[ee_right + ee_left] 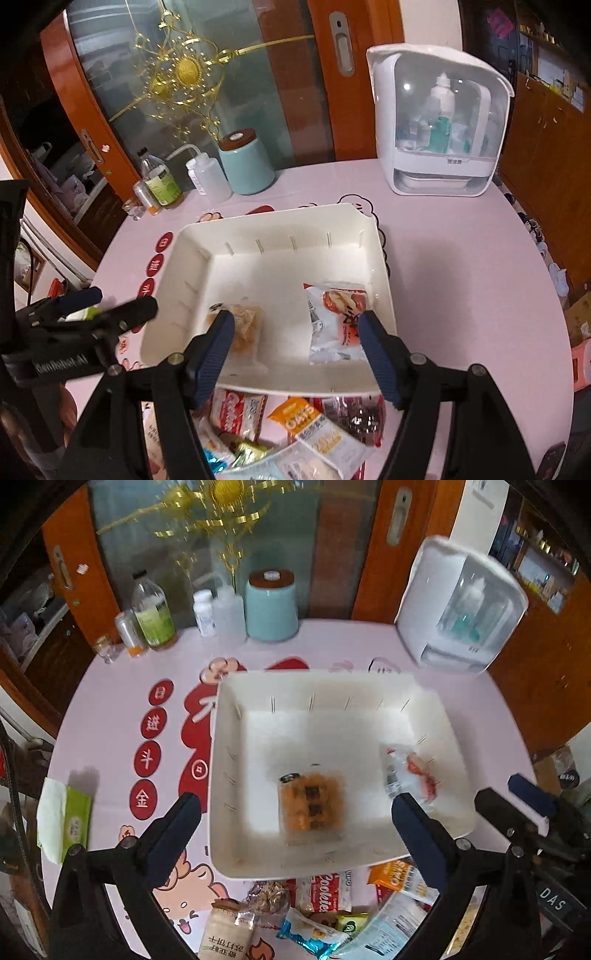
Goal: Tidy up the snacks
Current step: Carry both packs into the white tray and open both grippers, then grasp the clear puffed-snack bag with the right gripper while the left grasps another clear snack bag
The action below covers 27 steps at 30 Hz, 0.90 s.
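white bin [236, 746] – two snacks (blurred), left gripper [295, 808] spread

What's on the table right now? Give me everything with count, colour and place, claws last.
White bin: one, table centre.
Orange-filled clear packet: one, in bin, left of the red-and-white packet.
Red-and-white packet: one, in bin, right side.
Loose snack pile: several mixed packets, near table edge in front of bin; exact count unclear.
Orange oats packet: one, in the pile.
Teal canister: one, brown lid, back of table.
Bottles: several, clear and white, left of canister.
White appliance: one, clear window, back right.
Green tissue pack: one, left table edge.
Pink tablecloth: one, red cartoon print.
Left claw: open, empty, over bin.
Right claw: open, empty, over bin's near side.
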### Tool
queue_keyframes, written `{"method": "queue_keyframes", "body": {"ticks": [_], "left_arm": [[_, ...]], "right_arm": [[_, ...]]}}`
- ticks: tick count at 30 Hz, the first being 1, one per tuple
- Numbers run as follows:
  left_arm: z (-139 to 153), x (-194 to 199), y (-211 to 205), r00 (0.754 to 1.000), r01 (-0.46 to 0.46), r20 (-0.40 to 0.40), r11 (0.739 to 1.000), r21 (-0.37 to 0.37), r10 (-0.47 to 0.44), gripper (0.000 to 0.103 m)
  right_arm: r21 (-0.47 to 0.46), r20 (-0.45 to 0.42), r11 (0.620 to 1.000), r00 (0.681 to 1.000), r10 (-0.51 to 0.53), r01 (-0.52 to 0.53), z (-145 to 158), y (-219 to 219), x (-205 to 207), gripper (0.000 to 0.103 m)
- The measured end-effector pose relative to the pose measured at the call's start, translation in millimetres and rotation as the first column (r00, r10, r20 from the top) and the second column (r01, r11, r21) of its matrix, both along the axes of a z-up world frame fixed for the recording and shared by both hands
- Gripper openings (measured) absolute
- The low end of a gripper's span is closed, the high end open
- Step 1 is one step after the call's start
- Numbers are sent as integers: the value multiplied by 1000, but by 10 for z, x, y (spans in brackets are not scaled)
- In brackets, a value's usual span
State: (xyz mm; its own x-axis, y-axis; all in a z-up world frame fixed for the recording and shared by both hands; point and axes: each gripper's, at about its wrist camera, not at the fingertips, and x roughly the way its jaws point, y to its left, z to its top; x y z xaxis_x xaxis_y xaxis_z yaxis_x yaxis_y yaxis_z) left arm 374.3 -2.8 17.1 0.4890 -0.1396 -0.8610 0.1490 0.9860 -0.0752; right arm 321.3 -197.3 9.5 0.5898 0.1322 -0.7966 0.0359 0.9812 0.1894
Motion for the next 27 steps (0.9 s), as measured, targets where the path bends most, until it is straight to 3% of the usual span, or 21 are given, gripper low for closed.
{"method": "queue_keyframes", "body": {"ticks": [5,9,14,21,27], "left_arm": [[408,-354,103,997,18,76,999,-34,-15,102],[703,-757,136,990,49,134,999,6,-50,102],[852,-1247,216,988,82,128,996,26,-84,102],[721,-1994,291,982,145,123,989,16,-146,102],[195,-2538,235,966,247,83,969,9,-247,102]], "right_arm": [[-30,41,999,999,12,-11,271,9,-333,70],[-46,78,999,997,25,-22,499,0,-668,70],[-82,102,996,994,32,-24,679,-54,-1145,70],[-89,99,994,992,78,-69,647,-114,-1808,70],[-70,94,996,994,60,-53,283,-243,-2297,70]]}}
